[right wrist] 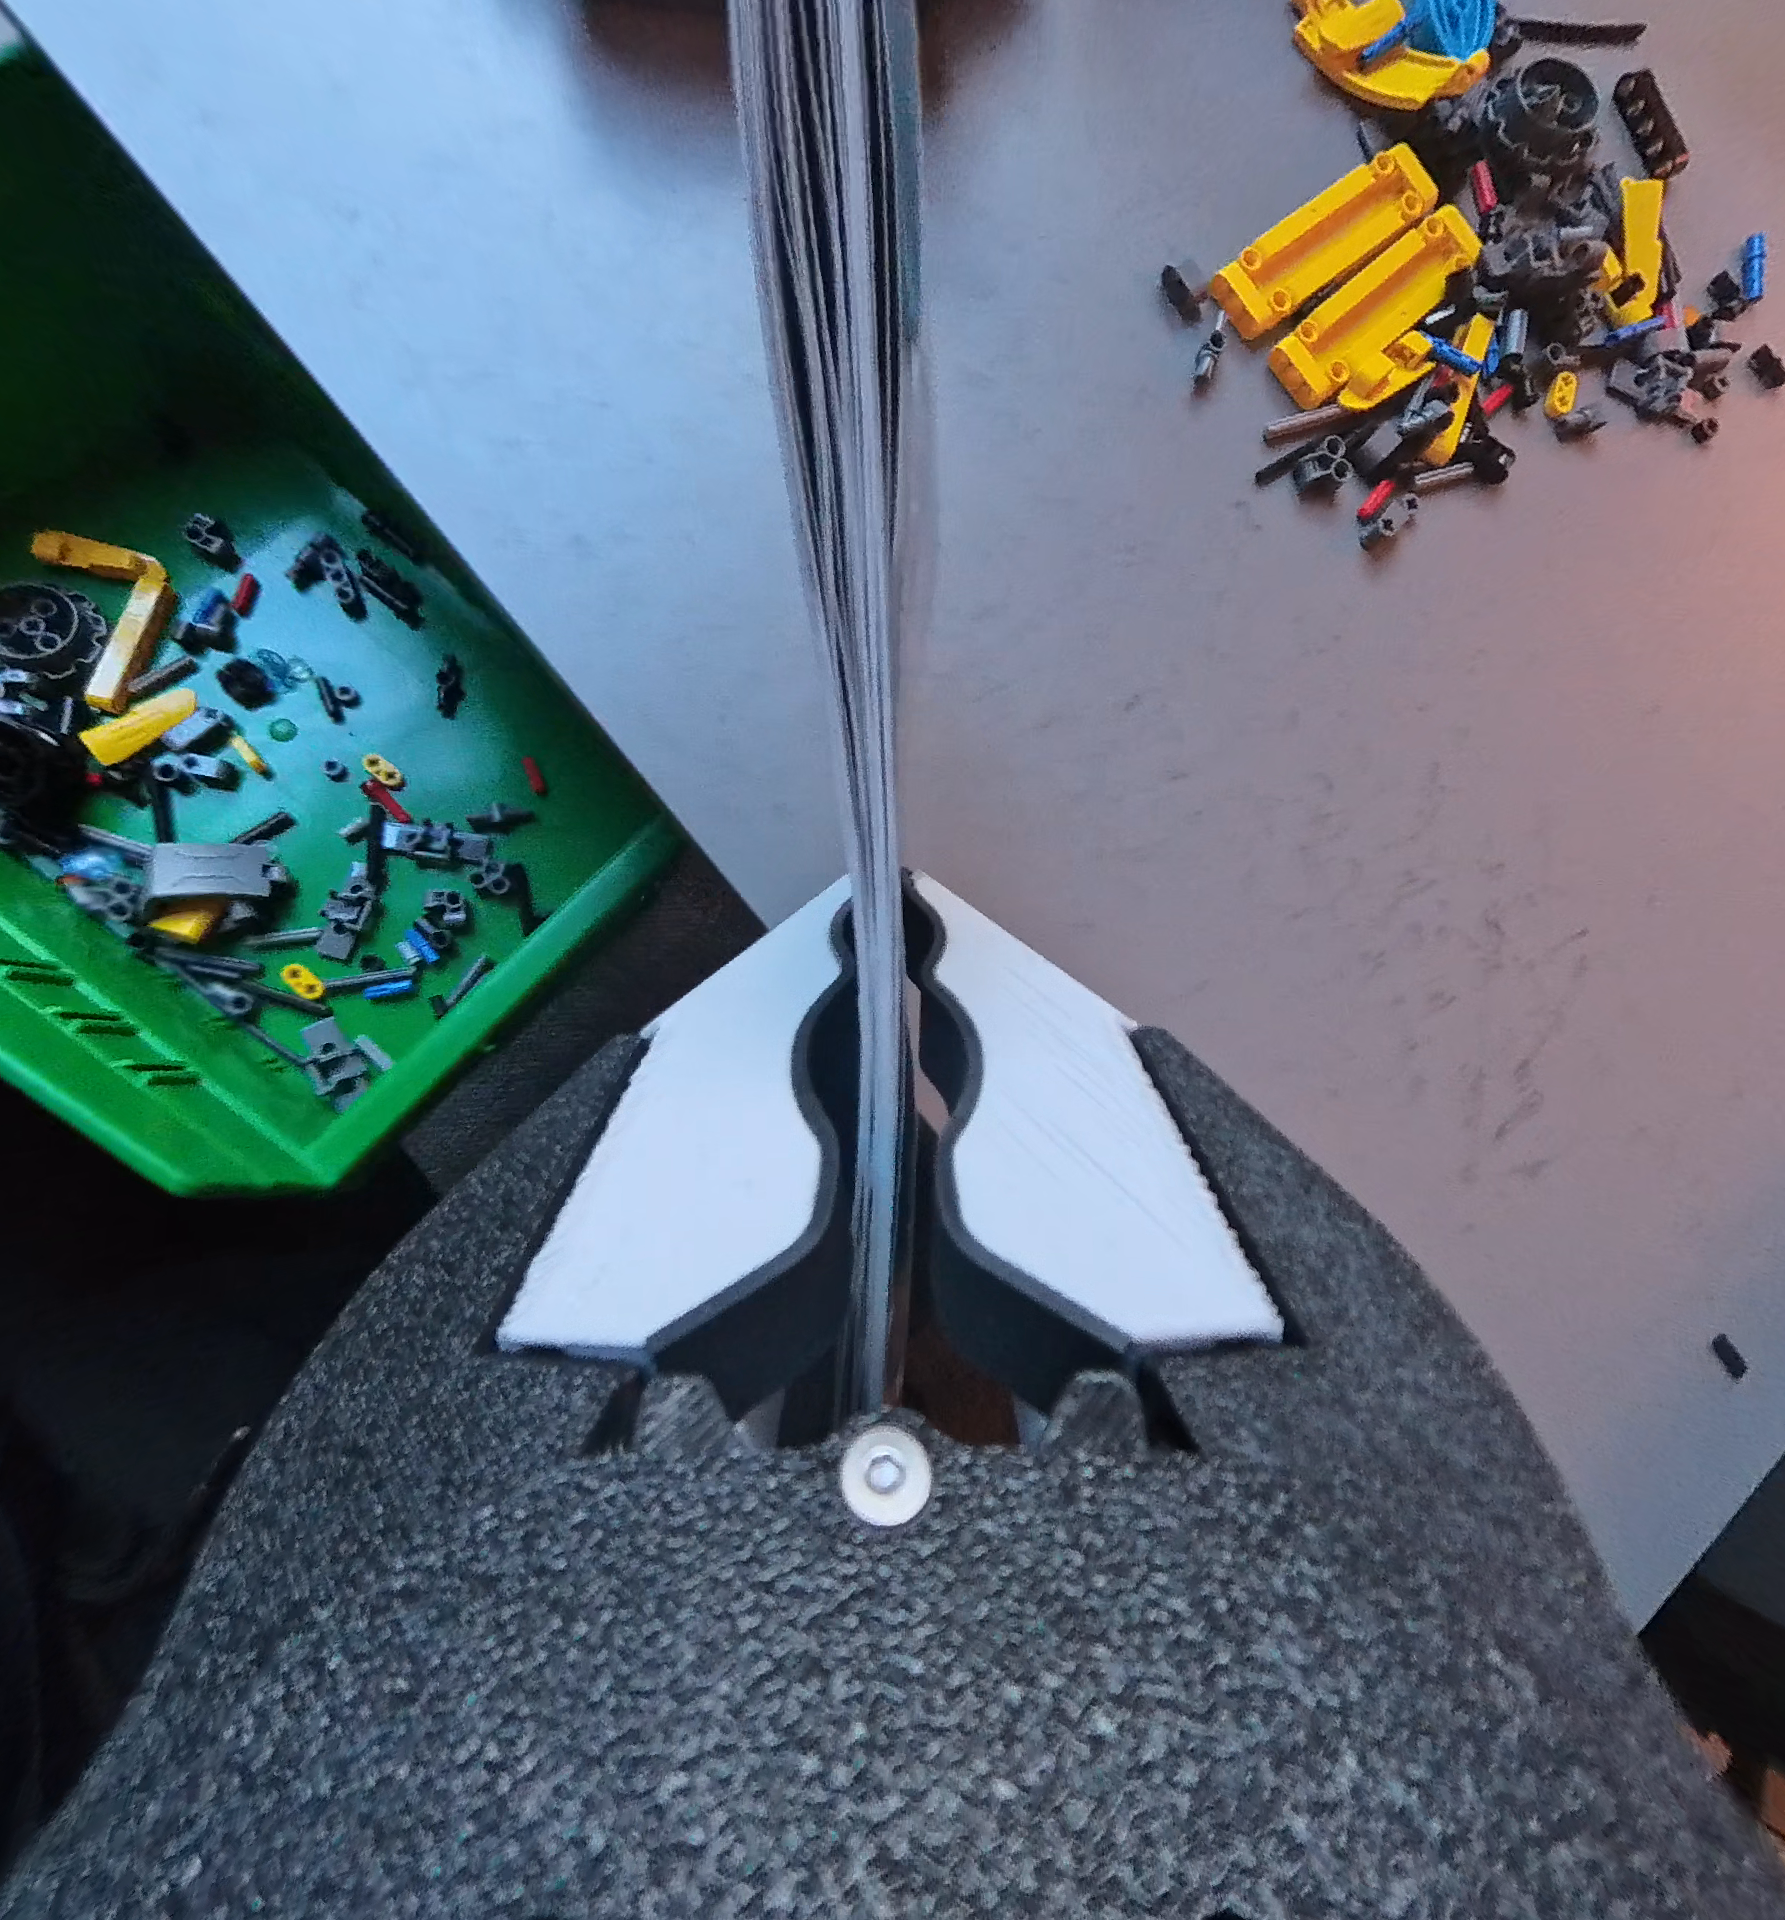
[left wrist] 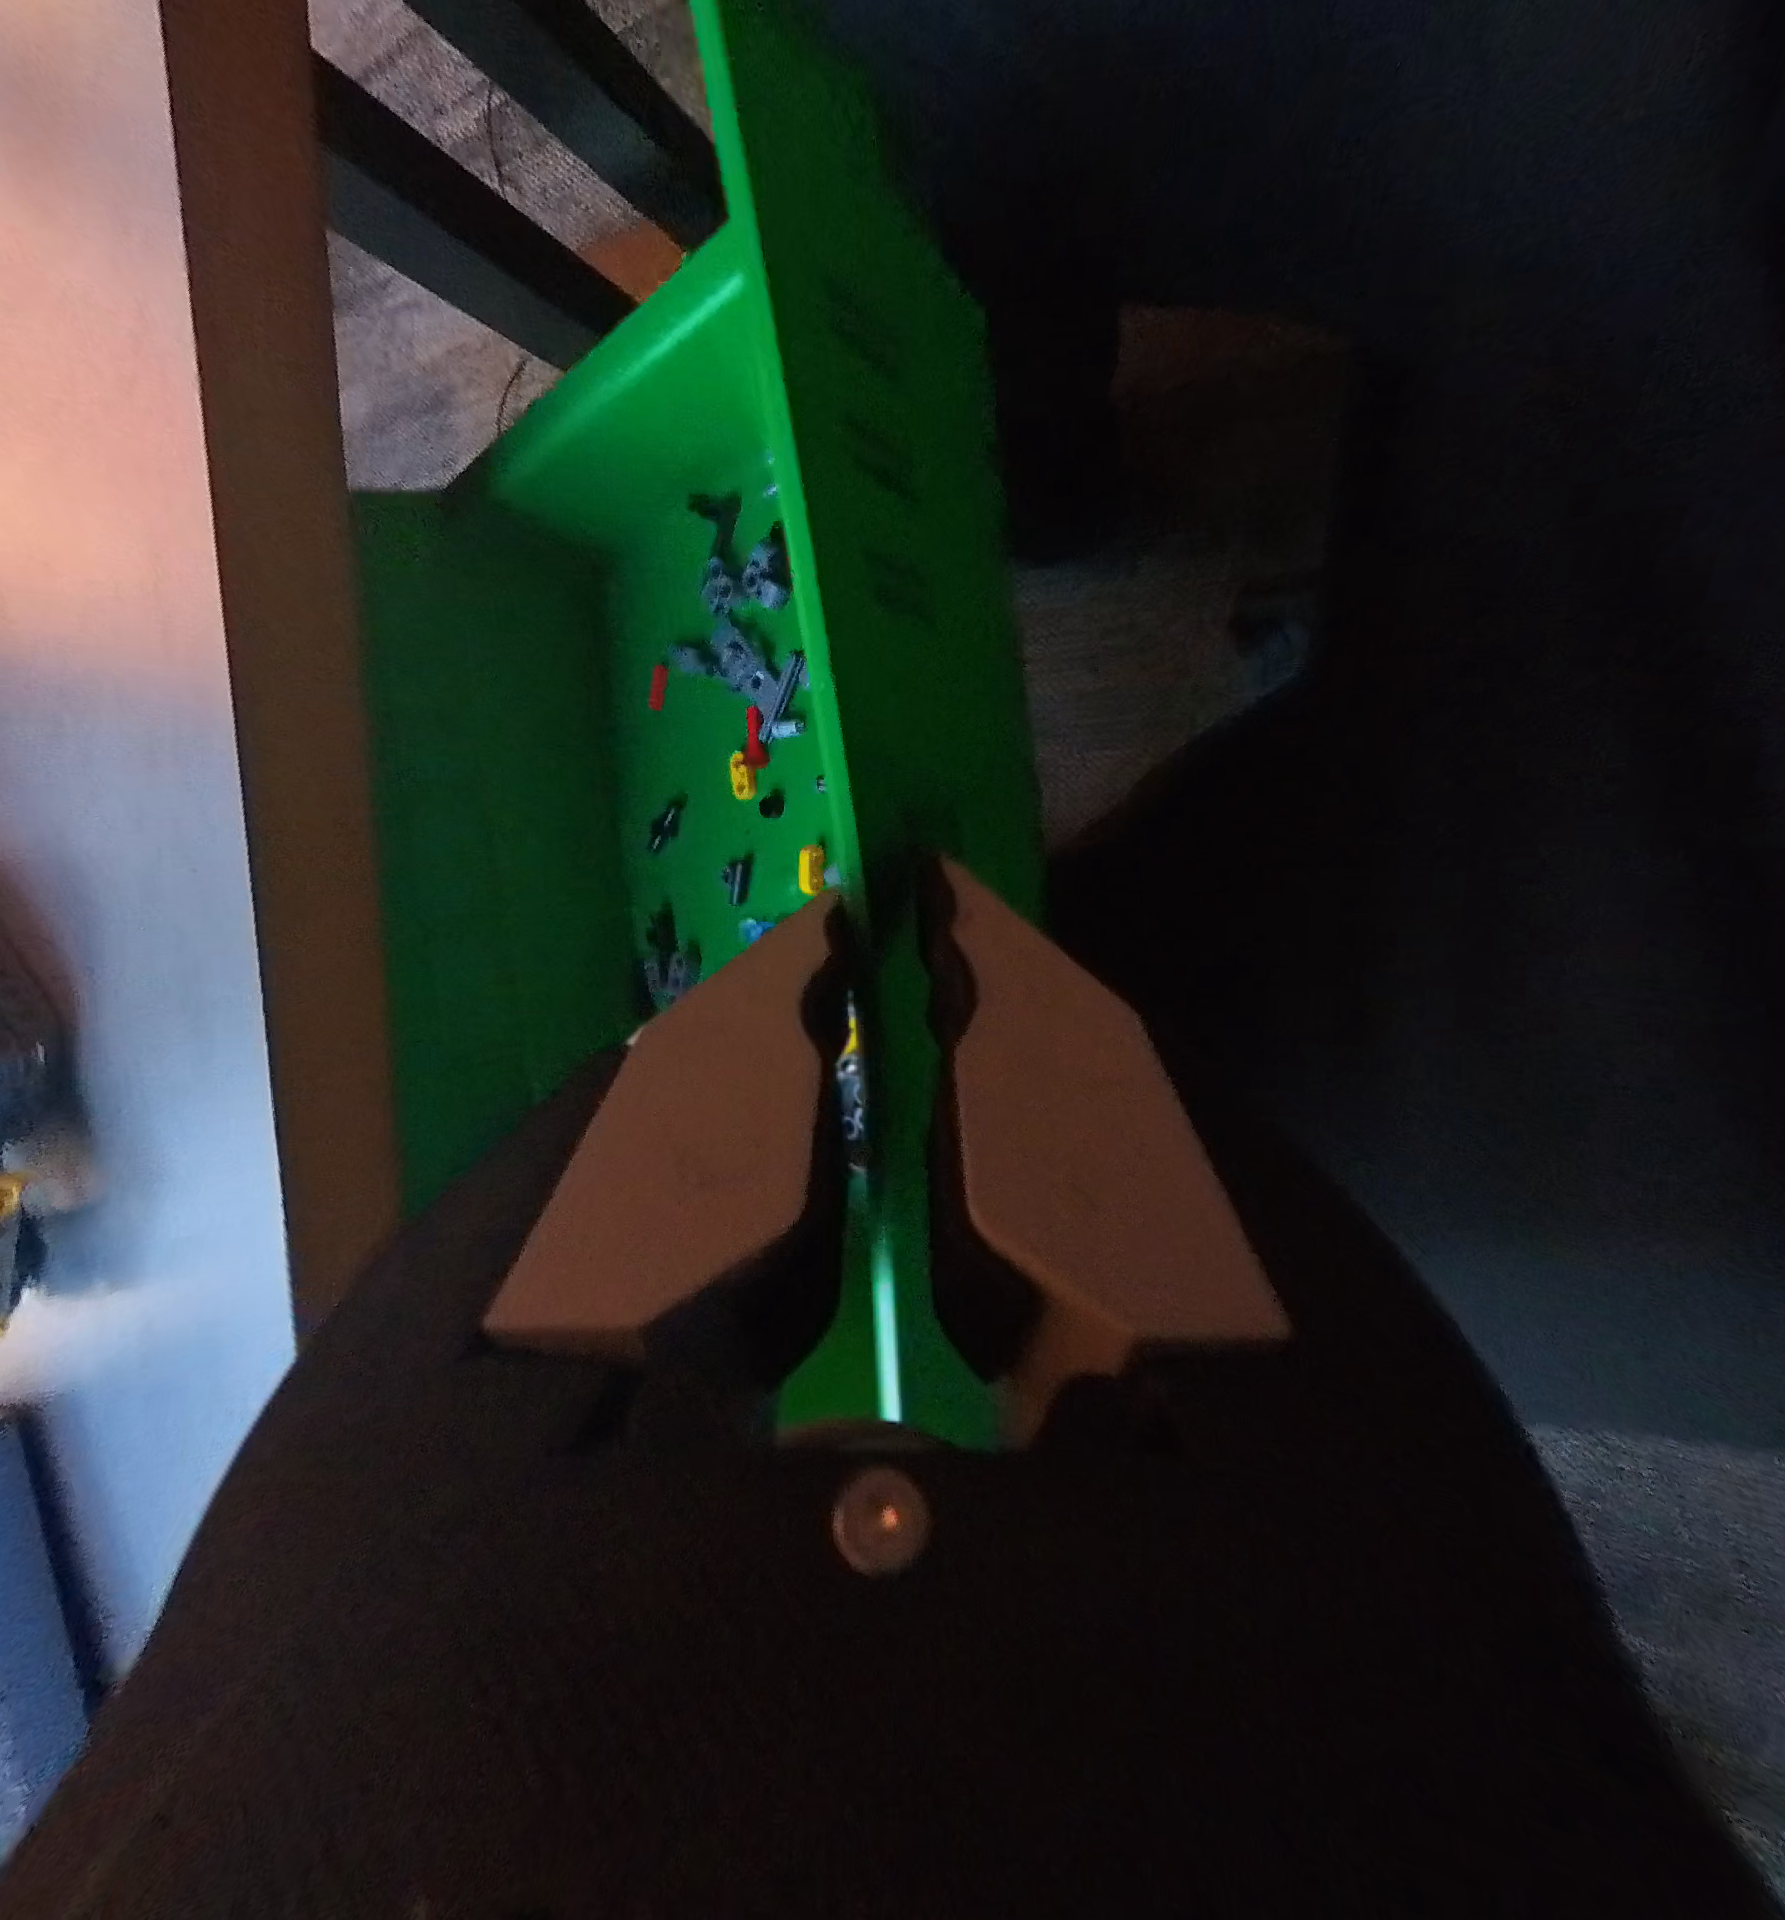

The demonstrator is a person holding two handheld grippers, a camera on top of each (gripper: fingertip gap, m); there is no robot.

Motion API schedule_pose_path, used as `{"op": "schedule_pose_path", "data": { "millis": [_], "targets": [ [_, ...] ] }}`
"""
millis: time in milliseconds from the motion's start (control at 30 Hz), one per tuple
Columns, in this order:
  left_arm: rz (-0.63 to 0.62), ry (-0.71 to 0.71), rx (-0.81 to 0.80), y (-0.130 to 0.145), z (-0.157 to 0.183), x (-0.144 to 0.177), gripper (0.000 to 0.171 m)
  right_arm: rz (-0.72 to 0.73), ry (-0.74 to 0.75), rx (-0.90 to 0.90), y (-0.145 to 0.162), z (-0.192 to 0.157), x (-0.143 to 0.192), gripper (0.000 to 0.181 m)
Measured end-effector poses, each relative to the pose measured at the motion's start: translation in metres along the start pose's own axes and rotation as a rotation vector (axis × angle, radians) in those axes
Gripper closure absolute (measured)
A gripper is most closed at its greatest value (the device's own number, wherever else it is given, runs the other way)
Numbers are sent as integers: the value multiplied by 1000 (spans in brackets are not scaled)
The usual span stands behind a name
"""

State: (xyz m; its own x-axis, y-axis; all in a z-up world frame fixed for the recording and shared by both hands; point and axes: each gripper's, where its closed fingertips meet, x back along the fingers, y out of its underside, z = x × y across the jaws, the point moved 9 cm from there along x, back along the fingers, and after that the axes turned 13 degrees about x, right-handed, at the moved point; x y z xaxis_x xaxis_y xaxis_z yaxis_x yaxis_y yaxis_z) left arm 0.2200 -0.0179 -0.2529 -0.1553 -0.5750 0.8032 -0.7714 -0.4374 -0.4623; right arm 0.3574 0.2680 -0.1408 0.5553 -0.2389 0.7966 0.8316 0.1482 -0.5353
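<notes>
Bin (left wrist: 867,436) wall pinched edge-on by the left gripper (left wrist: 883,883), while the right gripper (right wrist: 877,894) clamps a booklet (right wrist: 836,416) edge-on beside that bin, bricks (right wrist: 1470,281) farther right.

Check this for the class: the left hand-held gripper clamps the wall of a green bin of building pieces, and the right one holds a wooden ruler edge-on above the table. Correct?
One slip. The right hand-held gripper is shut on a thin booklet seen edge-on, its pages showing, not a wooden ruler; the right wrist view shows it. The left hand-held gripper does clamp the green bin wall.
</notes>
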Motion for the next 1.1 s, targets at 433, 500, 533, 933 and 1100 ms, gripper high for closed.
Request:
{"op": "schedule_pose_path", "data": {
  "millis": [433, 500, 533, 933, 1100],
  "targets": [
    [-48, 76, 104, 21, 46, 65, 169, 37, -20, 15, -5, -17, 4, 181],
    [-73, 131, 158, 21, 54, 73, 168, 42, -26, 15, -6, -20, 4, 181],
    [-75, 155, 192, 21, 59, 75, 168, 44, -29, 16, -6, -21, 4, 181],
    [-20, 237, 346, 30, 73, 81, 169, 46, -56, 30, -5, -32, 1, 181],
    [-34, 234, 381, 26, 75, 78, 170, 37, -52, 28, -4, -28, -1, 181]
  ]
}}
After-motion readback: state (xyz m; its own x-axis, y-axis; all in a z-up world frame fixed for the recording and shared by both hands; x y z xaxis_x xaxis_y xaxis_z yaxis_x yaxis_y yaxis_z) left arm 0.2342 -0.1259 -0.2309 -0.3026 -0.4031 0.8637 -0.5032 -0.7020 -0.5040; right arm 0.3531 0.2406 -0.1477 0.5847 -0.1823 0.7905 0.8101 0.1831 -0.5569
